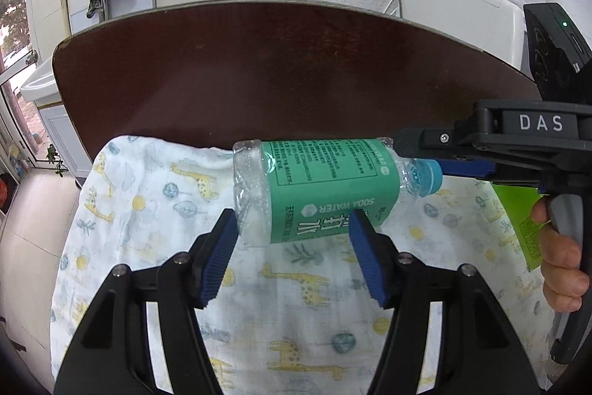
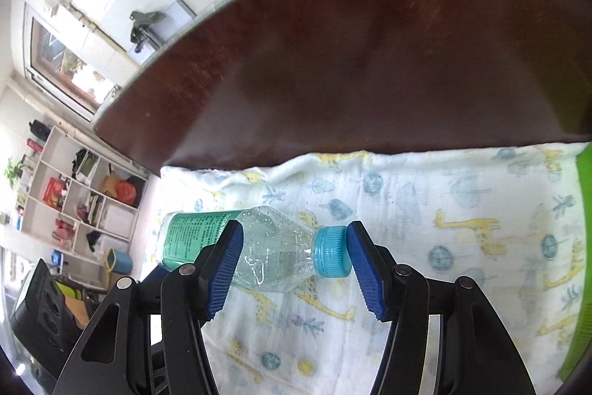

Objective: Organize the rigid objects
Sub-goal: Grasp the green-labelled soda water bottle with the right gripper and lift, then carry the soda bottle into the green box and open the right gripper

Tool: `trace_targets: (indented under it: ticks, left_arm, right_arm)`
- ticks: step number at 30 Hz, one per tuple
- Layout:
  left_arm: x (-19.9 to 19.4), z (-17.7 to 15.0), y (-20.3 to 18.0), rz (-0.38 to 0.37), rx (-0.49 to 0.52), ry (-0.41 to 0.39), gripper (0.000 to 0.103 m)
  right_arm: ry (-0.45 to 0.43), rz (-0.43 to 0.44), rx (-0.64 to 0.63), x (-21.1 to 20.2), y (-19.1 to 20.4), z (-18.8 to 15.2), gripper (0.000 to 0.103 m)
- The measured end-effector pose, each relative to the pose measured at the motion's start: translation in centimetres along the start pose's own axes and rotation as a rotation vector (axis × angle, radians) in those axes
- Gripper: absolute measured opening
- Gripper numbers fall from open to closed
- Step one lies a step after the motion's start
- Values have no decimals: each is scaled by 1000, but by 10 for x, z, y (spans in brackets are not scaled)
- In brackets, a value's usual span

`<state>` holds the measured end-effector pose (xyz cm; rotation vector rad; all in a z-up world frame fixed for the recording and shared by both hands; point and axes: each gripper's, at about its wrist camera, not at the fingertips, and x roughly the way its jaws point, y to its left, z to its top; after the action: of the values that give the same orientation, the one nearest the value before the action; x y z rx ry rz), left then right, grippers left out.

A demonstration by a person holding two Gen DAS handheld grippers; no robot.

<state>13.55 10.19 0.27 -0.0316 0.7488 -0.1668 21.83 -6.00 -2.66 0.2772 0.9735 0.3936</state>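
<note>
A clear plastic bottle [image 1: 325, 184] with a green soda-water label and a blue cap [image 1: 431, 178] lies on its side on a giraffe-print cloth [image 1: 148, 195]. My left gripper [image 1: 293, 224] is open, its blue pads just short of the bottle's body and not pressing on it. My right gripper [image 1: 420, 156] comes in from the right at the neck, held by a person's hand [image 1: 558, 258]. In the right wrist view the right gripper [image 2: 294, 236] is open around the bottle's [image 2: 273, 247] shoulder and cap [image 2: 331, 250]; the cap sits close to the right pad.
The cloth [image 2: 407, 210] covers the near part of a dark brown table [image 1: 277, 73], whose far half is bare wood. A green box [image 1: 518, 221] lies at the cloth's right edge. A white appliance and a tiled wall stand behind the table.
</note>
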Motion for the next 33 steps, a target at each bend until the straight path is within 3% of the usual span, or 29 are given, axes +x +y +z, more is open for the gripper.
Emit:
trace_targets:
  ticks: [5, 13, 24, 33]
  left_arm:
    - [-16, 11, -37, -38, 44, -39, 59]
    - [-22, 31, -129, -110, 180, -75, 59]
    - [-3, 50, -288, -298, 403, -82, 59]
    - [16, 43, -360, -386, 497, -35, 59]
  right_arm:
    - [-60, 11, 11, -39, -16, 1, 60]
    - [-184, 6, 94, -116, -76, -6, 60]
    - [-401, -126, 283, -230, -195, -26, 61]
    - [-487, -247, 410, -276, -266, -42, 61]
